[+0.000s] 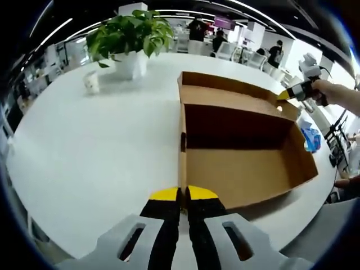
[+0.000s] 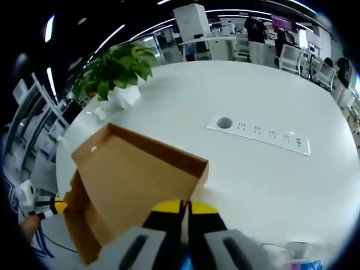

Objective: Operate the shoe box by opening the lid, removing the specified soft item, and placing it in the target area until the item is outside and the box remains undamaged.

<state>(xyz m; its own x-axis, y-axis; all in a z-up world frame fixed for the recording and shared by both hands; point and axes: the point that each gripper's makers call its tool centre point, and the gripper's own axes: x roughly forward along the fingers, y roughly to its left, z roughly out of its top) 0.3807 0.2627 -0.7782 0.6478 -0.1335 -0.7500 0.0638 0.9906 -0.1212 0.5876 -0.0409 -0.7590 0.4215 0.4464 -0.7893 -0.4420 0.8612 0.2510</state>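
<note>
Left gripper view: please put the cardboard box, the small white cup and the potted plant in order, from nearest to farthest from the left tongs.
1. Cardboard box, its wall right at the left tongs.
2. Small white cup, far left on the table.
3. Potted plant, behind the cup.

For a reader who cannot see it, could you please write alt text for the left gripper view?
An open, empty cardboard shoe box sits on a white table, its near wall pinched by the left gripper. A potted plant stands behind.

Open-plan office, white conference table, potted plant
</note>
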